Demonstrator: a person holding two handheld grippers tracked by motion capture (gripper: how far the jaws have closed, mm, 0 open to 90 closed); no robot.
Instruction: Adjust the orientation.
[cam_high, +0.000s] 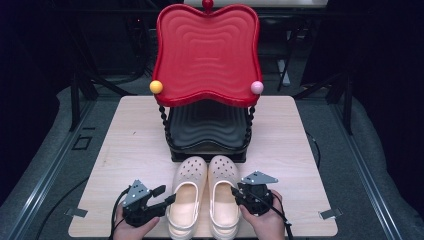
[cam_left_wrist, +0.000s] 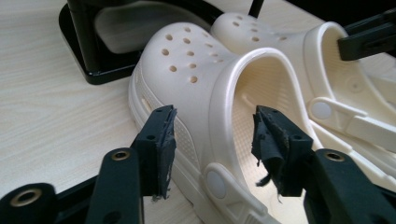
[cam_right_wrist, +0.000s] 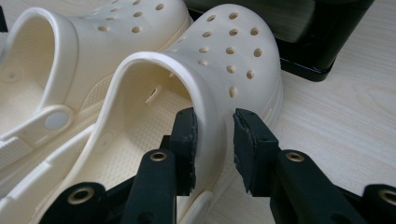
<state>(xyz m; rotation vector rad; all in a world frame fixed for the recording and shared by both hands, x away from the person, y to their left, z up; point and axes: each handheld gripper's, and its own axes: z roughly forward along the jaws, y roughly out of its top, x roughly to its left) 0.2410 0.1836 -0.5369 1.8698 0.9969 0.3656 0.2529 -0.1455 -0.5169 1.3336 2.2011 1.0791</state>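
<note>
A pair of cream perforated clogs stands side by side at the table's front edge, toes toward the stand. My left gripper (cam_high: 167, 194) (cam_left_wrist: 212, 140) is open, its jaws straddling the outer side wall of the left clog (cam_high: 187, 195) (cam_left_wrist: 187, 60), one pad outside and one inside the foot opening. My right gripper (cam_high: 236, 196) (cam_right_wrist: 215, 140) is open around the outer wall of the right clog (cam_high: 223, 192) (cam_right_wrist: 233, 46). Its inner pad lies close against the wall, and a gap shows at the outer pad. A hand holds each gripper.
Just beyond the clogs' toes stands a two-tier rack: a red wavy tray (cam_high: 207, 50) on top with a yellow ball (cam_high: 156, 86) and a pink ball (cam_high: 257, 87) at its front corners, and a black tray (cam_high: 207, 125) below. The wooden table (cam_high: 130, 140) extends to both sides.
</note>
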